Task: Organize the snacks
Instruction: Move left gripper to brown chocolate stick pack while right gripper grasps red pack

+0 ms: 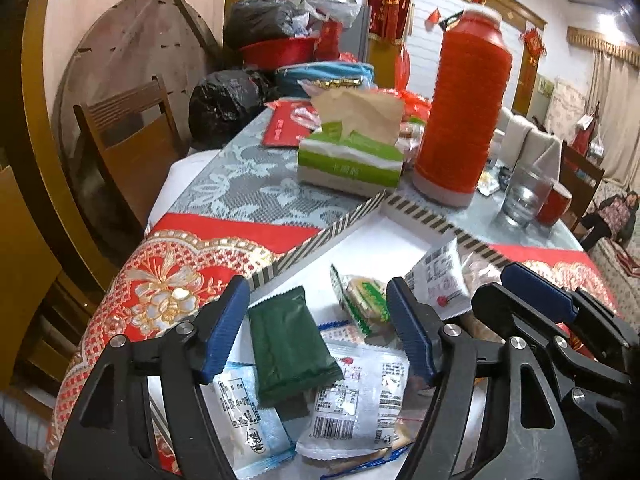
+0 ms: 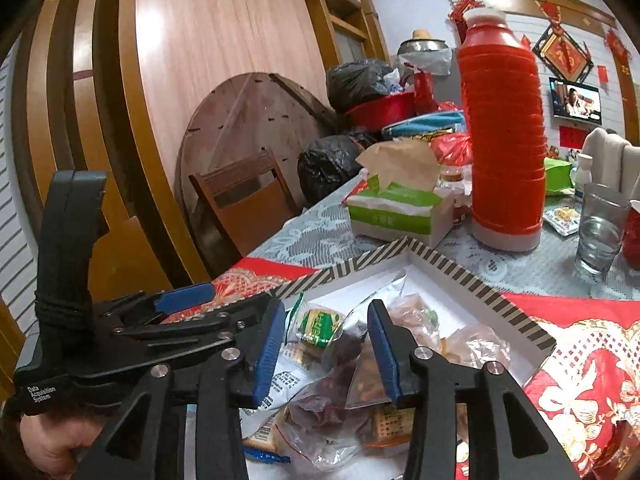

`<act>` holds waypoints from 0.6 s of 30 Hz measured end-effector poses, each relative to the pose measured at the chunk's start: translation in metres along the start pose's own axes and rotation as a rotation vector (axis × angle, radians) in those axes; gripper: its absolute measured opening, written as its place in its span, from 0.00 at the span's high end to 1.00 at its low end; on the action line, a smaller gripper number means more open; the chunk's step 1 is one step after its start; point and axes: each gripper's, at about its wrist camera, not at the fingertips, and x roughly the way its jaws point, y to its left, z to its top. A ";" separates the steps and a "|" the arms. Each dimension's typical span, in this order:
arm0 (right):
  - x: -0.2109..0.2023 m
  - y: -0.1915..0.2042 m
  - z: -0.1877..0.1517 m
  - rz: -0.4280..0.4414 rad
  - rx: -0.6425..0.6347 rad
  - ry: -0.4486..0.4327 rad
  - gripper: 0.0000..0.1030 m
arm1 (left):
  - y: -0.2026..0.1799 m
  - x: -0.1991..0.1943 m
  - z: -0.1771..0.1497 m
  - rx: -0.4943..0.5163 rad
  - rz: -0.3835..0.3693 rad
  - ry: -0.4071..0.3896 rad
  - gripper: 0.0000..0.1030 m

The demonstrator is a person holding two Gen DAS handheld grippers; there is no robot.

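Presently the left gripper has its blue-padded fingers apart above a dark green foil snack packet, not pressing it. The right gripper likewise has its fingers apart, over clear bags of brown snacks, gripping nothing. All packets lie in a shallow white box with a striped rim on the counter. Beyond stand a green tissue box, a tall red thermos and a clear glass tumbler.
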 end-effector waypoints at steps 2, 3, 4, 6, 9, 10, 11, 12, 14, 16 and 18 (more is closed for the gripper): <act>-0.003 -0.002 0.000 -0.008 0.008 -0.007 0.55 | 0.001 -0.002 0.001 -0.003 0.009 -0.012 0.25; -0.004 -0.003 0.001 -0.011 0.010 -0.008 0.55 | 0.001 -0.003 0.001 -0.004 0.010 -0.014 0.25; -0.006 -0.004 0.001 -0.014 0.015 -0.010 0.55 | 0.001 -0.003 0.001 -0.005 0.009 -0.013 0.25; -0.011 -0.008 0.002 -0.023 0.022 -0.016 0.55 | 0.002 -0.003 0.001 -0.005 0.012 -0.014 0.25; -0.024 -0.017 0.004 -0.043 0.039 -0.034 0.55 | 0.003 -0.002 0.002 -0.009 0.015 -0.013 0.25; -0.030 -0.021 0.005 -0.054 0.045 -0.038 0.55 | 0.003 -0.002 0.002 -0.011 0.017 -0.014 0.25; -0.035 -0.024 0.005 -0.066 0.050 -0.041 0.55 | 0.003 -0.003 0.002 -0.013 0.017 -0.014 0.25; -0.044 -0.030 0.006 -0.079 0.060 -0.048 0.55 | 0.003 -0.003 0.002 -0.015 0.017 -0.015 0.25; -0.059 -0.040 0.007 -0.101 0.072 -0.056 0.54 | 0.003 -0.005 0.002 -0.016 0.014 -0.017 0.25; -0.077 -0.053 0.006 -0.131 0.074 -0.063 0.52 | 0.003 -0.007 0.002 -0.019 0.014 -0.023 0.25; -0.096 -0.067 0.003 -0.158 0.071 -0.059 0.49 | 0.003 -0.008 0.002 -0.021 0.013 -0.027 0.25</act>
